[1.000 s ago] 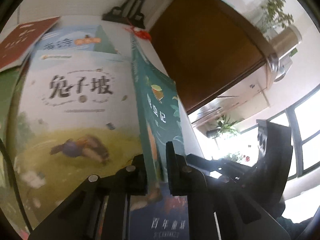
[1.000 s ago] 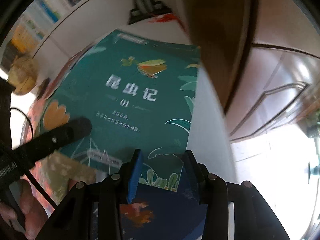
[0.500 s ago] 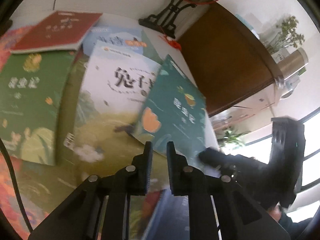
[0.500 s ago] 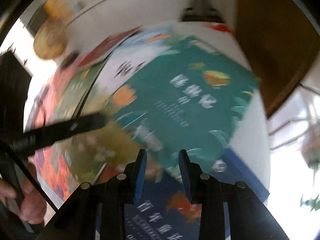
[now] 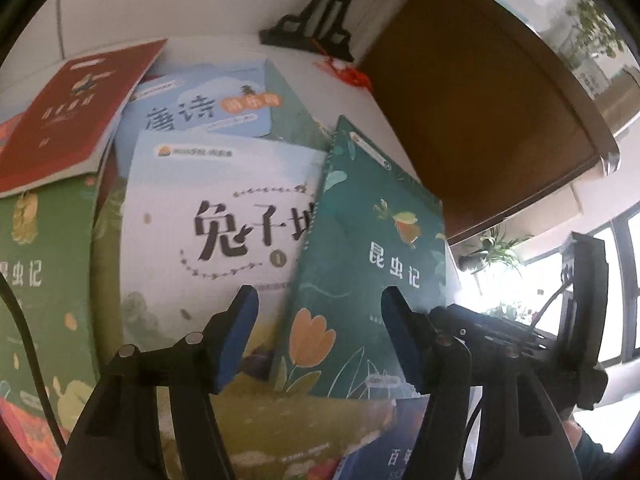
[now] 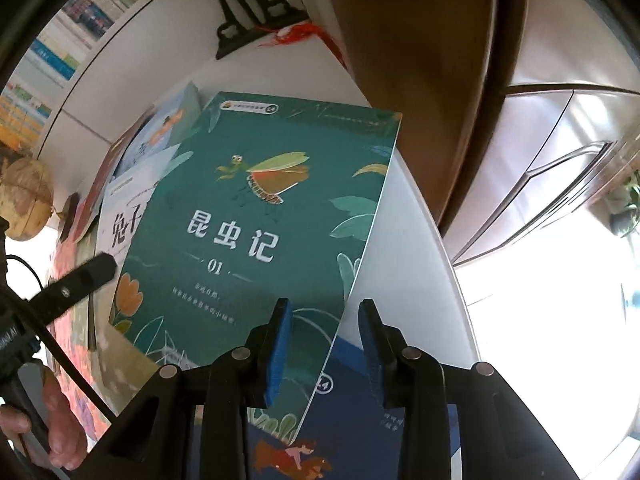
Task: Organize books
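A teal book with an insect on its cover point(image 6: 256, 216) lies slanted on top of the pile, over a white book point(image 5: 216, 220) and a dark blue book point(image 6: 360, 420). My left gripper point(image 5: 320, 300) is opening, its jaws wide apart above the teal book's lower left part point(image 5: 372, 264) and touching nothing. My right gripper point(image 6: 326, 344) is also opening. The teal book's right edge runs through the gap between its blue pads point(image 6: 276, 348), and they do not press on it. A light blue book point(image 5: 200, 108), a red book point(image 5: 72, 108) and a green book point(image 5: 40, 272) lie further left.
The books cover a white table point(image 6: 408, 260). At its back stand a black ornamental stand point(image 5: 320, 12) with a red tassel point(image 5: 348, 74). A brown wooden cabinet point(image 5: 480, 120) rises on the right. A hand point(image 6: 60, 432) holds the left tool. Bright windows are at far right.
The left gripper let go of the teal book and opened wide. The book went from standing on its edge to lying slanted on the pile. Both views swung across the books.
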`<action>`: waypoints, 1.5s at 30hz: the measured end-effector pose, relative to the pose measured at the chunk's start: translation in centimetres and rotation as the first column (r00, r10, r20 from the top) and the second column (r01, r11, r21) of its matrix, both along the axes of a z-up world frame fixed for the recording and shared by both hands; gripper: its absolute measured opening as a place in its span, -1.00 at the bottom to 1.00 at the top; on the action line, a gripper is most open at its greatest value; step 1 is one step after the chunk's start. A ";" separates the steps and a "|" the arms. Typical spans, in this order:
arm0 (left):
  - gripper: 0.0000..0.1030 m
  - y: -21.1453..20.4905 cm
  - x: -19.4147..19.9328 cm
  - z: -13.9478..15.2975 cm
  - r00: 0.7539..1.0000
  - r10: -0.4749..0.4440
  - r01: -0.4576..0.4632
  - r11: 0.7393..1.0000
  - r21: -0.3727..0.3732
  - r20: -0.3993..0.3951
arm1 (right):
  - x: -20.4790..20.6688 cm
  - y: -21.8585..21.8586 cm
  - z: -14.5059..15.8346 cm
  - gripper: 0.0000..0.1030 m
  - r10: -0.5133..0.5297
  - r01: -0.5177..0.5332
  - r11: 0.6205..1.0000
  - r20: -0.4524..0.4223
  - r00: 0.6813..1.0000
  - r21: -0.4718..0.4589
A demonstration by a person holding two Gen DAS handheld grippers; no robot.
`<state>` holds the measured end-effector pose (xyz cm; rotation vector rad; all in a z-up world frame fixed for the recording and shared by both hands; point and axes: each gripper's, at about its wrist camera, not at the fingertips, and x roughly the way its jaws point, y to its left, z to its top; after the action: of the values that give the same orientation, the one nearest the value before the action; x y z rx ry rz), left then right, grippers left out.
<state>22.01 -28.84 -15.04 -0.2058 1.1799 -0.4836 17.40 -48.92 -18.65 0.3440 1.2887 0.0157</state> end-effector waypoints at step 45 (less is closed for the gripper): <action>-0.84 5.6 -6.2 -3.6 0.935 0.061 -0.292 0.689 -0.663 -0.349 | -4.5 -0.4 -3.0 0.50 -0.015 0.010 0.761 0.002 1.000 0.649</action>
<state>15.84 -23.19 -18.66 -1.1006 1.2009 -0.7387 12.94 -49.28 -21.66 0.9535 1.2420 0.4681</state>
